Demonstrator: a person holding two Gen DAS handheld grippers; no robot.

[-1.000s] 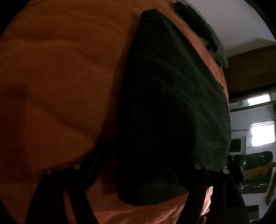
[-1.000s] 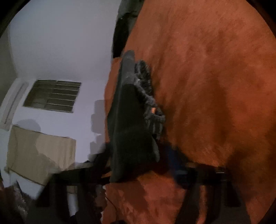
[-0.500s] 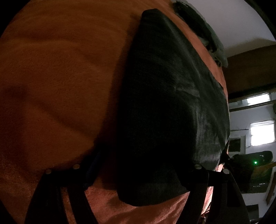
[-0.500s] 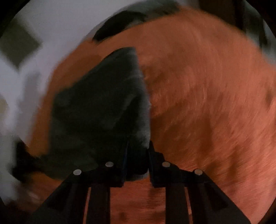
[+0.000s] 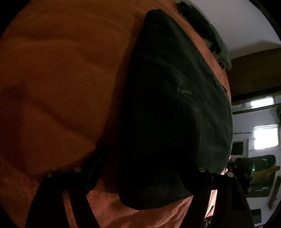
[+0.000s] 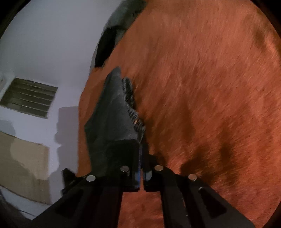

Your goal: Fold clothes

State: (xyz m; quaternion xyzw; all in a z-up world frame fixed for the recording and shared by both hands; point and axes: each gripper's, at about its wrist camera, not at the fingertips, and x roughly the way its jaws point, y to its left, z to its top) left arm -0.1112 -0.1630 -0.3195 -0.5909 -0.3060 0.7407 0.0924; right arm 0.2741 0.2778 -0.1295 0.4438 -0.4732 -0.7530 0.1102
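Observation:
A dark folded garment [image 5: 175, 105] lies on an orange blanket [image 5: 61, 70]. My left gripper [image 5: 142, 175] hangs over its near corner, open wide, one finger on each side of the cloth and neither pressing on it. In the right wrist view the same garment [image 6: 114, 108] rises off the blanket [image 6: 202, 79] as a peaked fold with a ribbed band [image 6: 133, 112] along its right side. My right gripper [image 6: 142, 168] is closing, its jaws almost together and pinching the garment's near edge.
A heap of other grey and dark clothes [image 5: 207, 33] sits at the blanket's far end, also seen as a pile [image 6: 126, 12] in the right wrist view. Beyond the blanket's edge are a white wall, a vent [image 6: 29, 96] and a window [image 5: 265, 136].
The right gripper's jaws have narrowed onto the garment's edge, and the gripper has swung and risen with the cloth. The left gripper has stayed open in place.

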